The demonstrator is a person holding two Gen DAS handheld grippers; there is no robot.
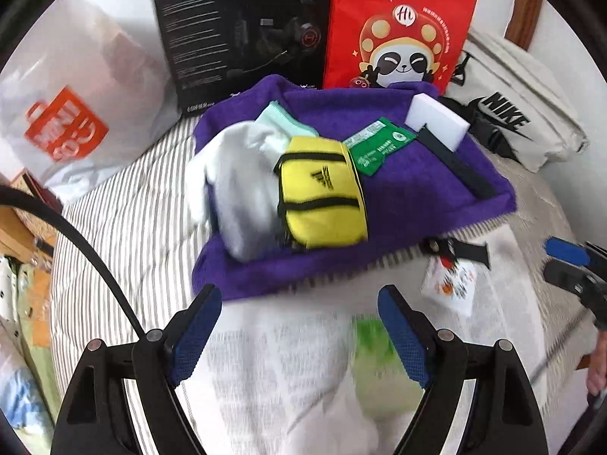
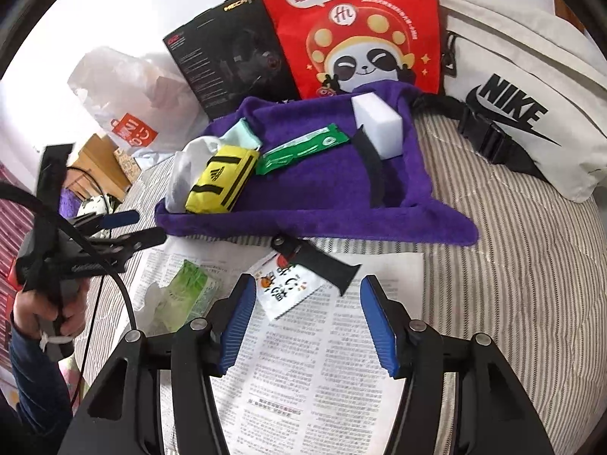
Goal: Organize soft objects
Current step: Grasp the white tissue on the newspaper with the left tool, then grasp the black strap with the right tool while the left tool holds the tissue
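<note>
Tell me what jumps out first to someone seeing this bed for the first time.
The purple towel spread mid-bed grabs the eye, with a yellow pouch lying at its left end beside a green packet and a white sponge toward the back. Behind it stands a red panda bag, propped upright. To the right lies a white Nike bag on the striped bedding.

We read NIKE on the white bag (image 2: 531,87) and see the Adidas logo on the yellow pouch (image 2: 222,178).
</note>
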